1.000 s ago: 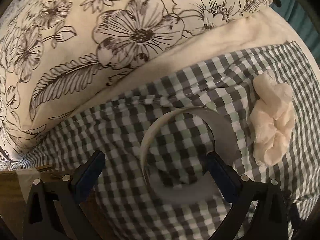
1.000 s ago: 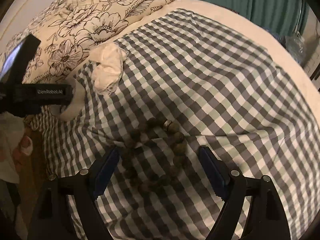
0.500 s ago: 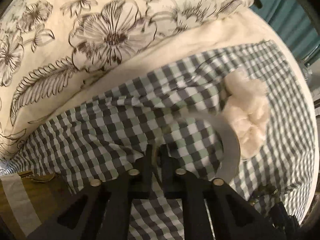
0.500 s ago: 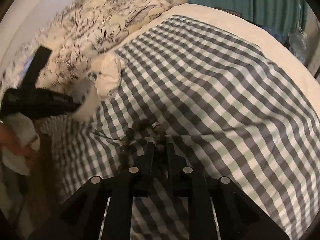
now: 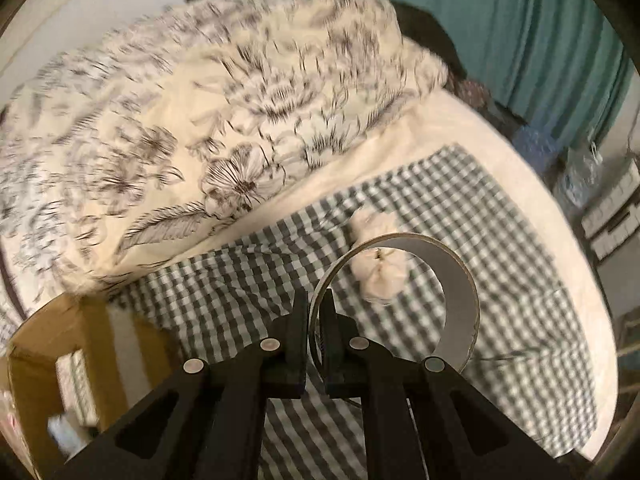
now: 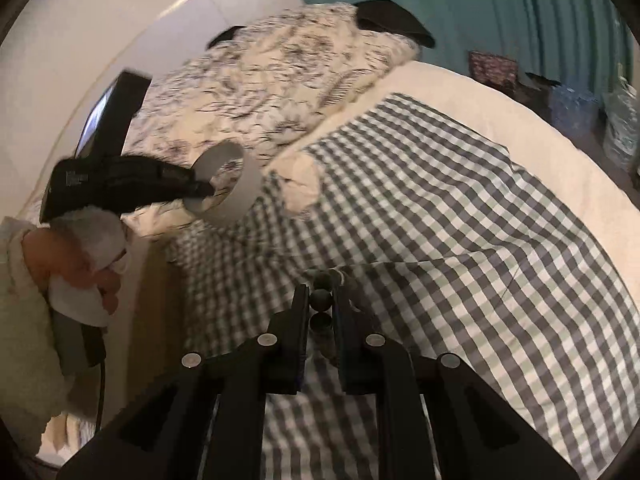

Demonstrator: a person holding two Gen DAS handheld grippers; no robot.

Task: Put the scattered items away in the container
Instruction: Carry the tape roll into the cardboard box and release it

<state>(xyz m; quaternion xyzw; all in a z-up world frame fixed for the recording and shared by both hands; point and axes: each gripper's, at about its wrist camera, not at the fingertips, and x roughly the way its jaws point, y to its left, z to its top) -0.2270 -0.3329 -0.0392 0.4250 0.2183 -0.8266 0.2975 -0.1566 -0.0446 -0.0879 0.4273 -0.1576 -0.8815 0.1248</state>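
Observation:
My left gripper [image 5: 318,308] is shut on the rim of a white tape roll [image 5: 456,292] and holds it up above the checked cloth [image 5: 500,200]. From the right wrist view the same left gripper [image 6: 204,192] and tape roll [image 6: 244,184] hang in the air at the left. My right gripper [image 6: 321,300] is shut on a dark bead bracelet [image 6: 321,298], whose beads show between the fingers. A cream scrunchie [image 5: 380,276] lies on the cloth, seen through the roll, and the scrunchie [image 6: 304,188] also shows beyond the bracelet. A cardboard box [image 5: 60,340] stands open at the lower left.
A floral duvet [image 5: 200,120] is bunched at the back of the bed. A teal curtain [image 5: 540,40] hangs behind, with bags and boxes [image 6: 580,108] at the right bedside. A person's hand and pale sleeve [image 6: 60,264] hold the left gripper.
Both grippers closed from wide open, the left on the tape roll, the right on the bead bracelet. Both then rose off the cloth with their loads, and the box came into the left view.

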